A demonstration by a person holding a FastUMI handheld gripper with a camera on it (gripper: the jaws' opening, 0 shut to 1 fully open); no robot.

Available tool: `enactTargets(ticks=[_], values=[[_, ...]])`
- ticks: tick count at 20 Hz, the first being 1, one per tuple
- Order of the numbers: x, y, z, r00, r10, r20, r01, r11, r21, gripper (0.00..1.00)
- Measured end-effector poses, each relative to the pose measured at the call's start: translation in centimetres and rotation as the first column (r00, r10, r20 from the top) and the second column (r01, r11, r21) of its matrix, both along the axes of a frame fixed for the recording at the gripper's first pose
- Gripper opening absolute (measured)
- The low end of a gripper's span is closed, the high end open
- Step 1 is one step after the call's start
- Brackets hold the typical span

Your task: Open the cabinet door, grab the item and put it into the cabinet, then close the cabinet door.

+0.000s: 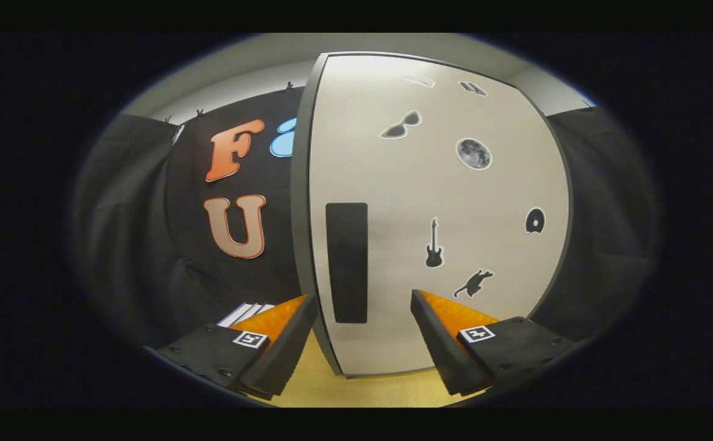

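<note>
A pale cabinet (430, 202) stands straight ahead, its door (393, 245) shut and covered with small dark stickers. A black vertical handle (347, 262) sits near the door's left edge. My gripper (362, 300) is open, and the handle's lower end lies between the two fingertips, a little beyond them. The left finger (283, 343) sits off the door's left edge; the right finger (442, 343) is in front of the door panel. Nothing is held.
The cabinet stands on a yellowish table top (356, 389). A small white striped object (243, 313) peeks out behind the left finger, to the left of the cabinet. Black cloth walls (148, 245) close the booth on both sides.
</note>
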State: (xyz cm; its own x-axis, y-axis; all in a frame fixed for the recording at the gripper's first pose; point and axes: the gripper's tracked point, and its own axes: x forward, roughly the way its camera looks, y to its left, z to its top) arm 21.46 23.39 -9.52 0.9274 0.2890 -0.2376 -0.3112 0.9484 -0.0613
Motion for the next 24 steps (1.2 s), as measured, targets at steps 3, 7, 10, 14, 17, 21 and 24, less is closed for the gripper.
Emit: enactTargets(ticks=[3,7,10,14,17,21,24], values=[[1.2,0.6,-0.1,1.0,0.003,-0.006,-0.003,1.0,-0.008,0.94],[2.1,1.4,0.7,1.0,0.018,-0.003,-0.018,1.0,-0.005,0.68],[2.4,1.5,0.6,1.0,0.015,-0.022,-0.015,1.0,-0.01,0.42],[2.1,1.4,0.7,1.0,0.006,-0.023,-0.006,1.0,0.023,0.35],[0.8,0.7,0.9,1.0,-0.003,0.001,0.003,1.0,0.031,0.24],[-2.8,-1.5,1.2,0.999,0.035,0.005,-0.035,0.999,0.019,0.2],[-5.5,-3.5,1.9,0.999,0.054,-0.005,-0.054,0.997,0.062,0.18]])
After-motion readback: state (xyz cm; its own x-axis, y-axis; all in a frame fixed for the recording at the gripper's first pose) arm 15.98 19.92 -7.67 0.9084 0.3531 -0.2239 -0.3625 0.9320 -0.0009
